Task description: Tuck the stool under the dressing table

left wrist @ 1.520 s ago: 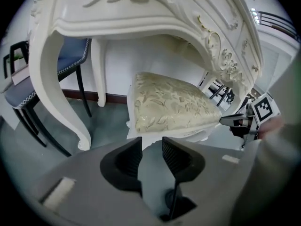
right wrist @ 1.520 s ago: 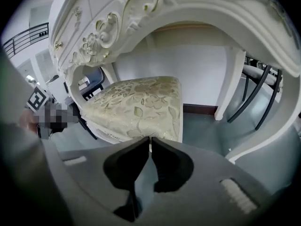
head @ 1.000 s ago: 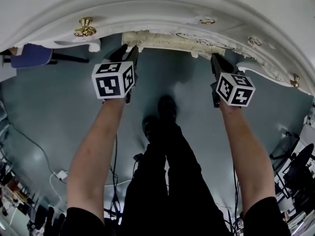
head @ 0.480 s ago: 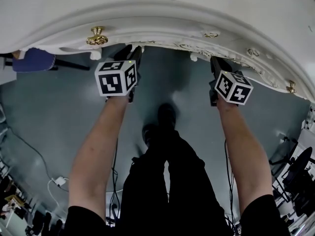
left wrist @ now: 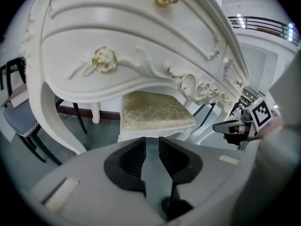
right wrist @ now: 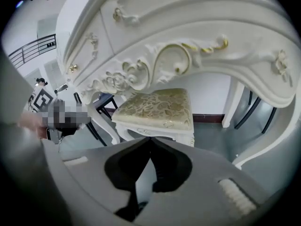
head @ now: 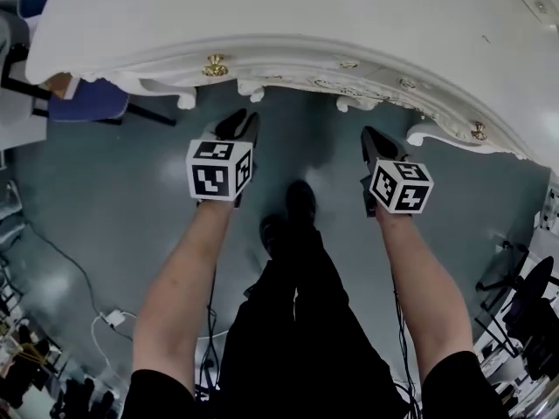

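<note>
While you stand facing the white dressing table (head: 288,24), a blue chair (head: 87,101) sits at your far left on the grey-green floor (head: 113,199), partly behind the table's end. Your left hand-held gripper (head: 242,122) hangs just in front of the surface's front edge, below the gold knob (head: 214,64) and apart from the wood. Its jaws are closing, with a narrow gap left between the ribbed pads (left wrist: 134,159) and nothing in that gap. Between your two arms, the stool (left wrist: 155,111) with its cream patterned cushion stands under the dressing table, in the knee space between the curved legs. Your right hand-held gripper (head: 368,133) hangs about level with the left one, also clear of the furniture. Its jaws are pressed together at the tips and hold nothing.
</note>
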Demonstrator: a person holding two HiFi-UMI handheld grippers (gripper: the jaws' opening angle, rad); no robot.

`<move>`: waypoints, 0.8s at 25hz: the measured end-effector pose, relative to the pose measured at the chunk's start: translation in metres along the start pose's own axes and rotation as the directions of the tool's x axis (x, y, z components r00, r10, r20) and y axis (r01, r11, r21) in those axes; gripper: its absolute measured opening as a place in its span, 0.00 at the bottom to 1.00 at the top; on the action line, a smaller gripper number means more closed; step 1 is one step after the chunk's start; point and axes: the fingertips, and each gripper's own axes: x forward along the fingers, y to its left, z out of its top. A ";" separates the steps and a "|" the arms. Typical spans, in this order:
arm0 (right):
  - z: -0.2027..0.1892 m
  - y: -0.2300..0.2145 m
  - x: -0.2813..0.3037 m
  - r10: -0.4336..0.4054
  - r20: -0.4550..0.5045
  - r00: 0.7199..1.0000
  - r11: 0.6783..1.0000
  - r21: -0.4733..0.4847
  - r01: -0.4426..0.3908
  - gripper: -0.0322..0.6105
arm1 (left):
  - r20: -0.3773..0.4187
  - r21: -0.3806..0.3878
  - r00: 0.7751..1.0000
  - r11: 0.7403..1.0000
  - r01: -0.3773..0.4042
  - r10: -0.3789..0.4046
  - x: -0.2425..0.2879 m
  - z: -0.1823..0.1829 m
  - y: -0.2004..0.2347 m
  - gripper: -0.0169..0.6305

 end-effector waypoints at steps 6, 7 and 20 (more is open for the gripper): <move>-0.021 0.029 -0.068 0.043 -0.037 0.998 0.999 0.006 -0.043 0.05 | 0.016 -0.055 0.999 0.998 0.036 -0.035 -0.060 0.013 -0.033 0.17; -0.025 0.033 -0.084 0.039 -0.042 0.998 0.999 0.021 -0.038 0.05 | 0.023 -0.063 0.999 0.997 0.046 -0.045 -0.073 0.017 -0.041 0.17; -0.010 0.089 -0.224 0.073 -0.009 0.997 0.996 0.051 -0.072 0.05 | 0.085 0.083 0.990 0.991 0.107 -0.114 -0.219 0.058 -0.125 0.11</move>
